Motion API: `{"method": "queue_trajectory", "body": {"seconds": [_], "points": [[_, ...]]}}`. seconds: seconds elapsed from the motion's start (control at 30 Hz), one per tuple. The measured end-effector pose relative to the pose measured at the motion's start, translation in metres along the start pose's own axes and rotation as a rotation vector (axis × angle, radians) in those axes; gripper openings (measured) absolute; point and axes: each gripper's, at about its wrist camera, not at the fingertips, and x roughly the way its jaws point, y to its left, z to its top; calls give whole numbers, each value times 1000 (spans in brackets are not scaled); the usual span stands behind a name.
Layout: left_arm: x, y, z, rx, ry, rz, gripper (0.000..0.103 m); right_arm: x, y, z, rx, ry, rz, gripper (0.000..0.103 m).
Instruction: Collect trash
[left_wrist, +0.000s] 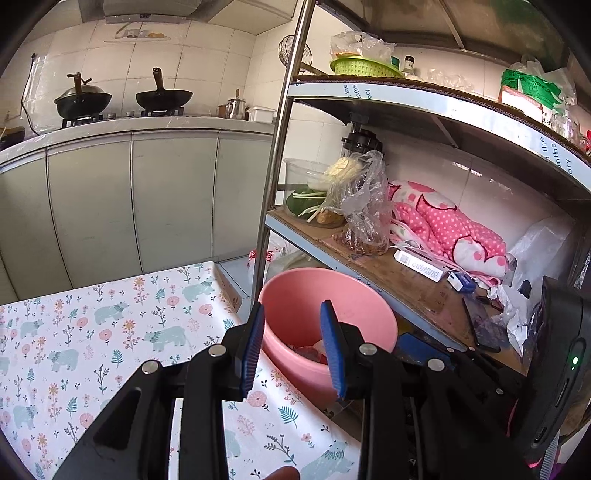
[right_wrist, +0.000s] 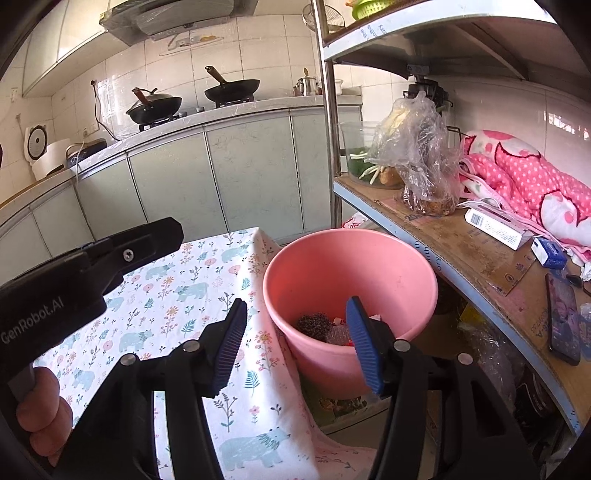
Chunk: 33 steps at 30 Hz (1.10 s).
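Right wrist view: right gripper (right_wrist: 295, 328) spread apart, empty, over the pink bucket (right_wrist: 406, 266) beside the table's (right_wrist: 177, 295) right edge; trash (right_wrist: 314, 325) lies inside. Left gripper (left_wrist: 291, 332) likewise apart, holding nothing.

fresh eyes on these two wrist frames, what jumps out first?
The pink bucket standing beside the bear-print tablecloth, with scraps in its bottom. Both claws, left and right, hang open and empty in front of it. To the right, a pink polka-dot cloth lies on the cluttered wooden shelf.
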Motion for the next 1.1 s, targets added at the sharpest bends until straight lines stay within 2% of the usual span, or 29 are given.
{"method": "queue_trajectory", "body": {"seconds": [0.57,1.1], "points": [[-34,18,-10,-18,-45,42,30,-13,32,-7,-45,-15,-3,57],[-43,36,-11,-49,-52,72,30,-10,43,-6,-54,1,1,57]]}}
